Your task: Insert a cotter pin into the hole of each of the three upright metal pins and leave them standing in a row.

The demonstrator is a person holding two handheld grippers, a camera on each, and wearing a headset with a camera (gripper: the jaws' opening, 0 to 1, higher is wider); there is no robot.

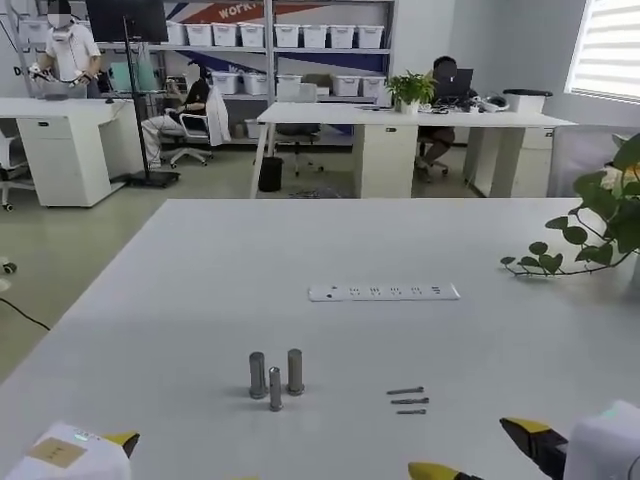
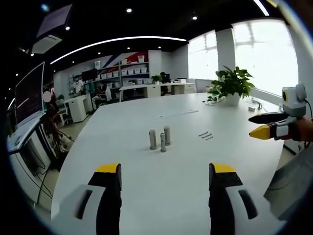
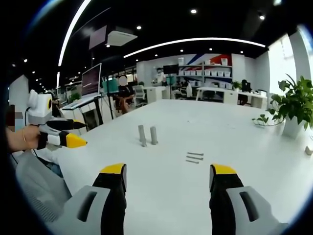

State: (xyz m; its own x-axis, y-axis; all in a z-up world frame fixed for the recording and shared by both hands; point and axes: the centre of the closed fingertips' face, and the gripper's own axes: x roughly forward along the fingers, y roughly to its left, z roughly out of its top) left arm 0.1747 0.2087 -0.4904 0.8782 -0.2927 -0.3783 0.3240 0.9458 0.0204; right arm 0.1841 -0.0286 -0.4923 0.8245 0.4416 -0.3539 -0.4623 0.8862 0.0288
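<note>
Nothing's started yet: three metal pins (image 1: 274, 376) stand bunched on the table (image 1: 200, 280), three cotter pins (image 1: 408, 401) lie loose beside them, left gripper (image 2: 165, 169) and right gripper (image 3: 167, 169) hover, fingers wide apart, empty

"WORK" on wall banner (image 1: 232, 10)

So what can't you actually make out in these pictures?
- Holes in the metal pins: too small to see in any view.
- Cotter pins: thin slivers in the head view, their shape unreadable.
- Right gripper: its body is cut off by the head view's bottom edge.
- Power strip: its sockets are blurred in the head view.
</note>
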